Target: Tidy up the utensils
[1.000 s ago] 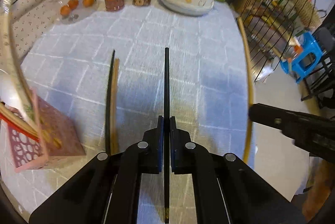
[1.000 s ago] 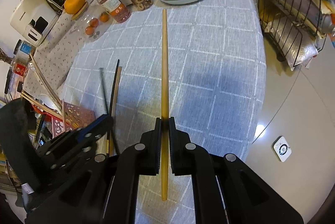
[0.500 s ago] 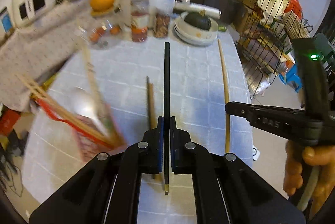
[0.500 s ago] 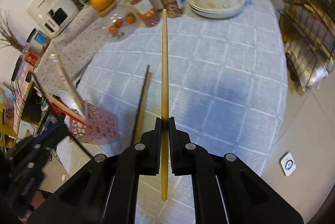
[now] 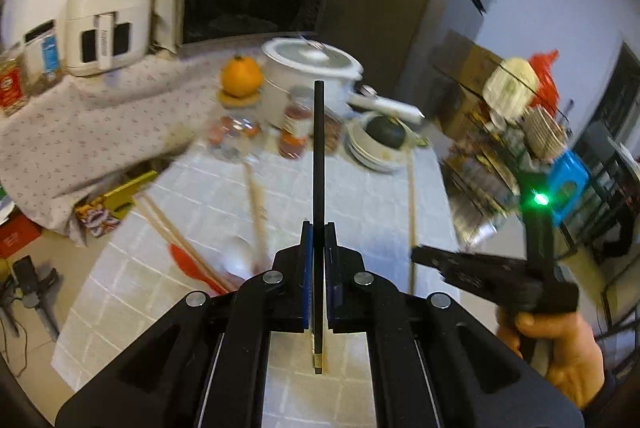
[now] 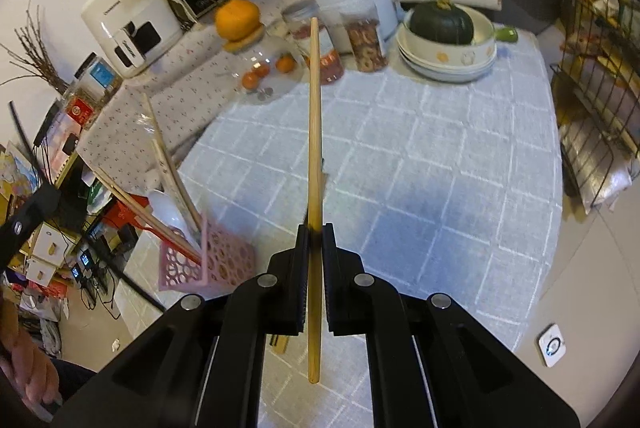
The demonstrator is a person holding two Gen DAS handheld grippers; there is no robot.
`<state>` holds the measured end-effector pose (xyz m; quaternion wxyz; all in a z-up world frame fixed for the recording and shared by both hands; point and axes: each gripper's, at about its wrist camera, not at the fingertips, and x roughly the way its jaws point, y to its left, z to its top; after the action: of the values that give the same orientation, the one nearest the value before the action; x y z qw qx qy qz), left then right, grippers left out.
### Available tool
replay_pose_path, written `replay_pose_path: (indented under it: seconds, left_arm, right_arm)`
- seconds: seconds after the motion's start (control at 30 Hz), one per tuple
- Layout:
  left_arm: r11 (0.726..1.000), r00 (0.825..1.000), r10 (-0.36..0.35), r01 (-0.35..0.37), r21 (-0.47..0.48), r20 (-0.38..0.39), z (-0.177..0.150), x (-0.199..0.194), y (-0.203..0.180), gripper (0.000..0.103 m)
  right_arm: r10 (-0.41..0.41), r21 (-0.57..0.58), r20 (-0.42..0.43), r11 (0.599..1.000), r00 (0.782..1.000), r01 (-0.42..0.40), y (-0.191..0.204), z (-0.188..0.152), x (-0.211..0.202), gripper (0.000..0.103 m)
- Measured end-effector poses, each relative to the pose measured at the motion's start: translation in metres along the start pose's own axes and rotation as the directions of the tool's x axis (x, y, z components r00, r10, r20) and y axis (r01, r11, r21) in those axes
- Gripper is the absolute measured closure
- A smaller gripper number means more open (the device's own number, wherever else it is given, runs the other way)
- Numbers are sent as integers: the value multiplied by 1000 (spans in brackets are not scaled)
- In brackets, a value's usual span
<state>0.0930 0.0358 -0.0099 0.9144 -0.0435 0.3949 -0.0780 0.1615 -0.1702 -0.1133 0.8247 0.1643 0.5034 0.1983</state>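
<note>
Jaws still clamp black chopstick (image 5: 319, 156) & wooden chopstick (image 6: 314, 132), both lifted higher.

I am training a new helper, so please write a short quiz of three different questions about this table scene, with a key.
1. True or false: the left gripper is shut on a thin black chopstick.
2. What does the right gripper hold? A) a red spatula B) a light wooden chopstick C) a white spoon
3. Fill in: the pink perforated plastic basket stands near the table's ____ edge in the right wrist view.

Key: 1 true; 2 B; 3 left.
</note>
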Motion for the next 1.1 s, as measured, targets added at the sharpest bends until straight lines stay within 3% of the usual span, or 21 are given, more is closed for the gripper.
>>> replay_pose_path:
  seconds: [0.17,0.27,0.4,0.5,0.6,0.87,0.93,1.0,1.1]
  left_arm:
    - [997,998,37,-33,-71,60,9,-9,29,99]
    - [992,985,110,-100,-78,131,13,-17,39,99]
    - [987,972,150,-135,-91,182,10,-16,46,99]
    - [987,974,140,-122,-105,179,6,-10,52,99]
    - [984,972,169,-156,-87,161,0,2,51,99]
    - [986,990,141,-141,-94,-5,-17,48,59,97]
    - [984,992,125,-125,-124,-12,-16,45,64,95]
    - [983,994,111,-110,-144,-4,-12,36,67,87]
    - [982,992,130,-128,-140,3,-8,22,65,84]
  right_arm:
    - [15,-32,59,999,998,-13,14,5,-7,96]
    - [32,-41,99,999,995,-28,22,8,-11,96]
    - [48,-57,147,998,988,-40,32,11,-16,96]
    - [64,-65,179,996,982,-53,39,13,-19,96]
    - [73,-68,216,996,974,-60,47,15,-21,96]
    - [109,-62,293,994,950,-95,62,15,-20,96]
    - [125,-62,310,992,942,-112,66,15,-20,96]
    - [143,-69,332,989,932,-128,73,15,-18,96]
    - [164,-77,348,986,923,-146,84,14,-12,96]
